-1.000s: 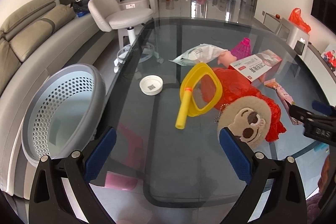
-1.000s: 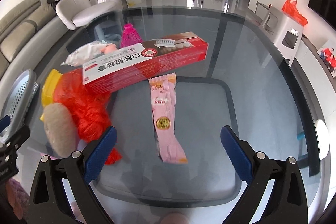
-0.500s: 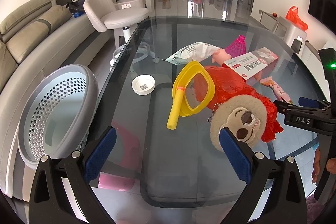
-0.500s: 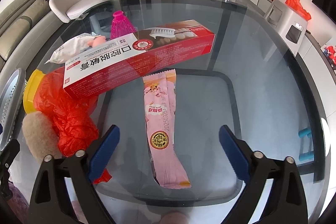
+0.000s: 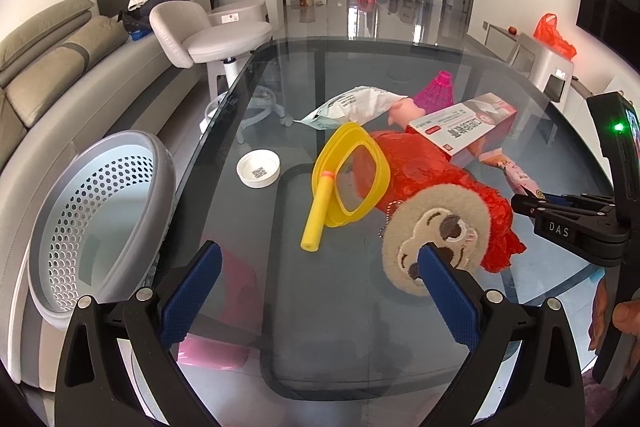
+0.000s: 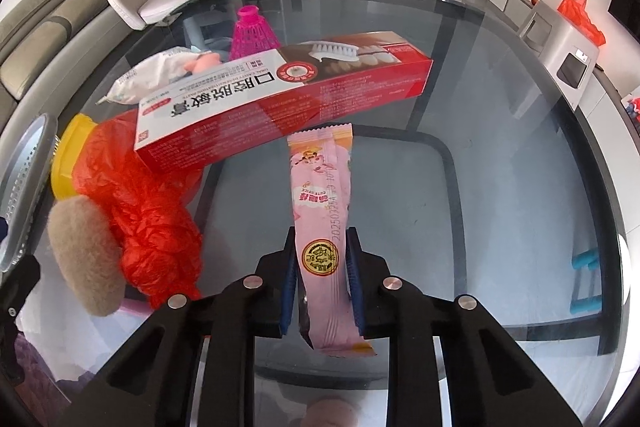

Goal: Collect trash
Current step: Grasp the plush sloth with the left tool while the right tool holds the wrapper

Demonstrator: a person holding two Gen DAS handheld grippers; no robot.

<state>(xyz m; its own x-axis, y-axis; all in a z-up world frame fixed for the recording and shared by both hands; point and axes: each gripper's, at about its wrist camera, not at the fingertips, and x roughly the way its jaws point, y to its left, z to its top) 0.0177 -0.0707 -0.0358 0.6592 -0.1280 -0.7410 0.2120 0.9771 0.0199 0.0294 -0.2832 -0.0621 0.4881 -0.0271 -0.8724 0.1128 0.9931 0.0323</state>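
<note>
Currently: right gripper (image 6: 322, 279) jaws, having just been closing, are pinching the pink wrapper (image 6: 320, 203) near-end; light, limp, crinkly; left gripper (image 5: 318, 279) jaws gaping wide.

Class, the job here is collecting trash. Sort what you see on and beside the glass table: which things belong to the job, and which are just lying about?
Part of the job:
pink wrapper, pinched in the right gripper
red plastic bag
white packet
toothpaste box
grey basket

Lying about:
plush toy
yellow magnifier
white dish
pink shuttlecock
</note>
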